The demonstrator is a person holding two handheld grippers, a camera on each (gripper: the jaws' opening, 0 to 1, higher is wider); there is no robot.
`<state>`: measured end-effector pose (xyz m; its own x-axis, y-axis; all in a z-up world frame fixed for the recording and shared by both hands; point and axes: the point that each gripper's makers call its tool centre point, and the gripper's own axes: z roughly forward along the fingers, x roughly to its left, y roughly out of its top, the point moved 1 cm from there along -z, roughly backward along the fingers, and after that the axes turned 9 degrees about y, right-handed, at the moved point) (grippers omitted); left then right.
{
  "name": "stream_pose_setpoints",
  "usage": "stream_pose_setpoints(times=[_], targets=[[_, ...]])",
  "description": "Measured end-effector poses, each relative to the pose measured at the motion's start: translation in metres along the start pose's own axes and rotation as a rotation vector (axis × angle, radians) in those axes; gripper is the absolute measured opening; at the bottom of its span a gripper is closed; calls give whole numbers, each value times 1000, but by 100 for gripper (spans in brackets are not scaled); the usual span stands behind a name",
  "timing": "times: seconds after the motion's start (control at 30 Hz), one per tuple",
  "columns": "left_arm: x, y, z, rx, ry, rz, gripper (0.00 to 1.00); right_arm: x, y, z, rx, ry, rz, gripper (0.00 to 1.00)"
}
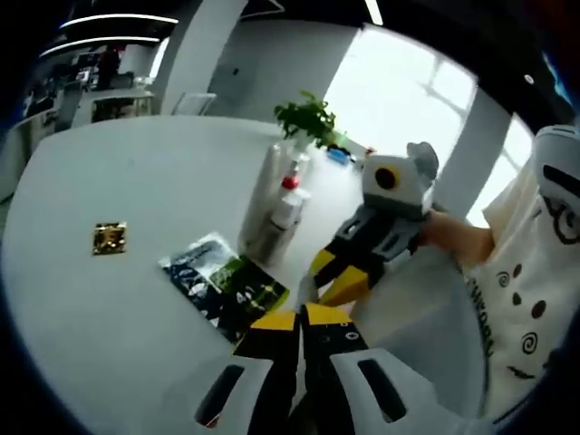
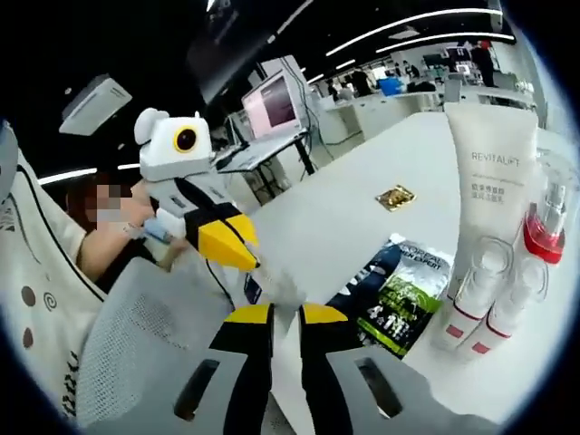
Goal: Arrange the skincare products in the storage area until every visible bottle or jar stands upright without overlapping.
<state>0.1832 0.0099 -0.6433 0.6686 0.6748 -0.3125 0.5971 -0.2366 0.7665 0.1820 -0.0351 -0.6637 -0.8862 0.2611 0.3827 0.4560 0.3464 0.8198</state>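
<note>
On the white table [image 1: 136, 181] a tall white Revitalift tube [image 2: 494, 181] stands upright. Beside it stand two small white spray bottles with red bands [image 2: 471, 304] and a clear bottle with a red collar [image 2: 544, 227]. In the left gripper view the tube [image 1: 263, 195] and a red-collared bottle [image 1: 288, 204] stand together past a dark green packet [image 1: 222, 285] lying flat. My left gripper [image 1: 300, 313] is shut and holds nothing, short of the packet. My right gripper [image 2: 286, 313] is also shut on nothing, near the table's edge. Each gripper shows in the other's view, the right [image 1: 333, 276] and the left [image 2: 245, 258].
A small gold sachet [image 1: 109, 237] lies alone further out on the table. A green plant [image 1: 308, 118] stands behind the bottles. A person in a white patterned shirt [image 1: 526, 299] sits at the table's edge. Office desks and screens [image 2: 272, 104] fill the background.
</note>
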Motion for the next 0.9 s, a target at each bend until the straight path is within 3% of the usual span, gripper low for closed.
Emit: stream_pose_setpoints(times=[0.27, 0.5, 0.7, 0.8, 0.9], targets=[[32, -13, 1, 51, 29, -34, 0, -7, -5, 10, 60, -20, -56, 13], [44, -27, 9, 105, 62, -60, 0, -11, -5, 23, 119, -28, -138, 12], [63, -34, 10, 121, 94, -93, 0, -10, -7, 37, 142, -14, -175, 12], [72, -41, 12, 157, 131, -69, 0, -11, -6, 46, 145, -17, -208, 12], [76, -38, 16, 141, 128, -101, 0, -12, -4, 53, 159, -20, -246, 13]])
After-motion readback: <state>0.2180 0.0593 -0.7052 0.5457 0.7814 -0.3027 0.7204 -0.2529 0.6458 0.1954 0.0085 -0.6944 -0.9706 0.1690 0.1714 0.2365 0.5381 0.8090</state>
